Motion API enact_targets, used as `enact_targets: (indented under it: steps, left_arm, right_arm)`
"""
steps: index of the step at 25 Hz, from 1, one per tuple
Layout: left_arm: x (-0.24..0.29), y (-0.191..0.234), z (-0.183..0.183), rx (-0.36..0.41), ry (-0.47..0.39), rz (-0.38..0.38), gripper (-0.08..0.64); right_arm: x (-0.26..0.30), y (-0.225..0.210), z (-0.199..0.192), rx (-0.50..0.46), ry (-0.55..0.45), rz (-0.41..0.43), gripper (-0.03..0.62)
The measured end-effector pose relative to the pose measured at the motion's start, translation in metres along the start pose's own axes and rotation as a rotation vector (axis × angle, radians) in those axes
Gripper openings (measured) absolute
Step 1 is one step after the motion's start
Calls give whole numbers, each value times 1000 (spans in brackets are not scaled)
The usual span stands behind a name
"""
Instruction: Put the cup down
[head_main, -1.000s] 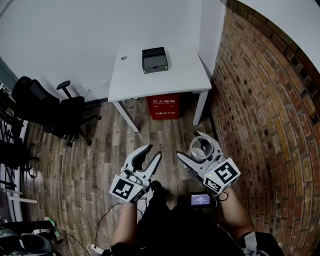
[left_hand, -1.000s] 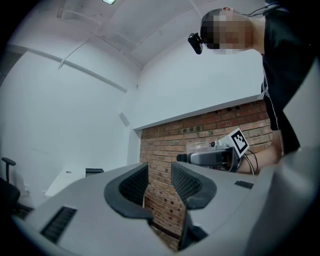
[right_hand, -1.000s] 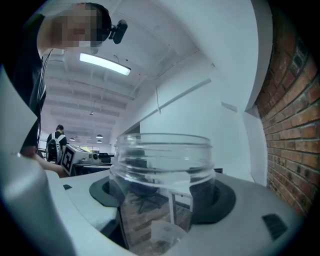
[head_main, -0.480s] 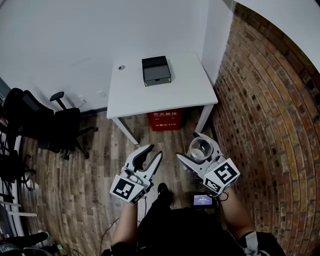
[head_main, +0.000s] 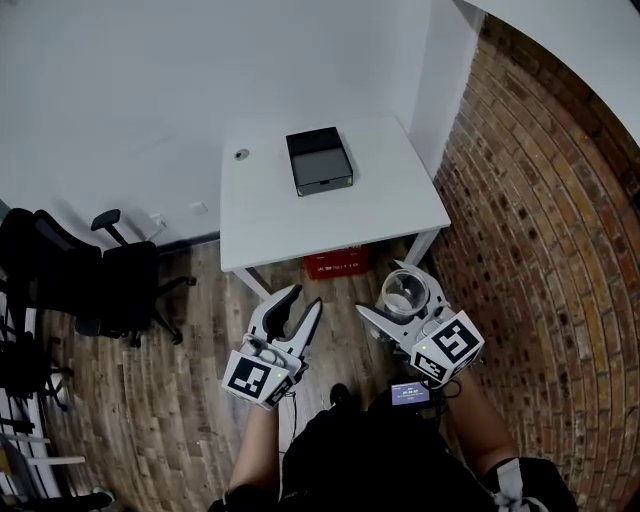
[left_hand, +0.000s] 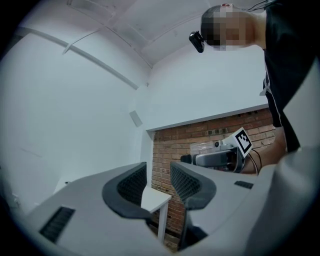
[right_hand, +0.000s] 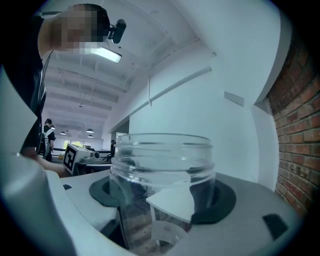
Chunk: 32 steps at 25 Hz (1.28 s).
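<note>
A clear, wide-mouthed plastic cup stands upright between the jaws of my right gripper, which is shut on it. I hold it in the air just short of the white table, near that table's front right corner. My left gripper hangs to the left at about the same height, open, with nothing between its dark pads. The left gripper view also catches the right gripper with the cup against the brick wall.
A dark box and a small round fitting lie on the table. A red crate sits under it. The brick wall runs along the right. Black office chairs stand at the left on the wood floor.
The whole view has moved towards the table, which now lies closer and lower in the head view. Both grippers keep their pose, the cup still held.
</note>
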<state>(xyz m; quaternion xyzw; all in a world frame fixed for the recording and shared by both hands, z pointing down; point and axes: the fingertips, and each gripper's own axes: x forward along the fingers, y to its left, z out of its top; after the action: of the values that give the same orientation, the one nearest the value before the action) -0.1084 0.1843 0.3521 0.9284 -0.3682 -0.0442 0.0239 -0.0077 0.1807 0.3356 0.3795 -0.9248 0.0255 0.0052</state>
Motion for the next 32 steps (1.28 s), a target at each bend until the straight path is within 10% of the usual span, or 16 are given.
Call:
enact_targets:
  steps: [32]
  left_arm:
    - [236, 186, -18, -1, 49, 65, 150]
  right_arm:
    - [192, -253, 3, 30, -30, 87, 380]
